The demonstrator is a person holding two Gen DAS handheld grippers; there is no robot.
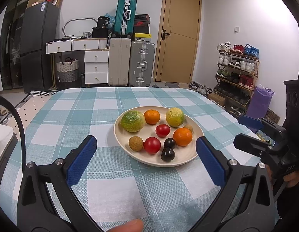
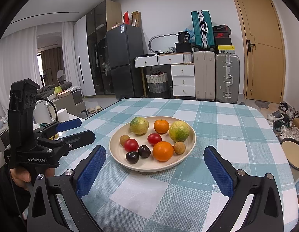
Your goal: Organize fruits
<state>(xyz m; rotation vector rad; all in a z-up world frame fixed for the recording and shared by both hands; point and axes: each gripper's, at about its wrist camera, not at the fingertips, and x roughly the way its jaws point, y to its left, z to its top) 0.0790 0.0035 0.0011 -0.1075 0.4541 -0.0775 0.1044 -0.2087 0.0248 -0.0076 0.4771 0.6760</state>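
Sitting at centre frame in both views, a cream plate (image 1: 197,133) on the checked table (image 1: 72,116) holds two green-yellow citrus, two oranges, two tomatoes, two dark plums and two small brown fruits. Left gripper (image 1: 146,158) and right gripper (image 2: 155,171) hover before it, jaws released and empty.

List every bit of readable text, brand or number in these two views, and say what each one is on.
"GenRobot.AI": side of the left gripper body, seen from the right wrist.
"38": black bag on the dresser.
"DAS": partly legible, on the right gripper body in the left wrist view.
Shoe boxes show a red logo; their lettering is too blurred.
Fridge sticker: too small to read.
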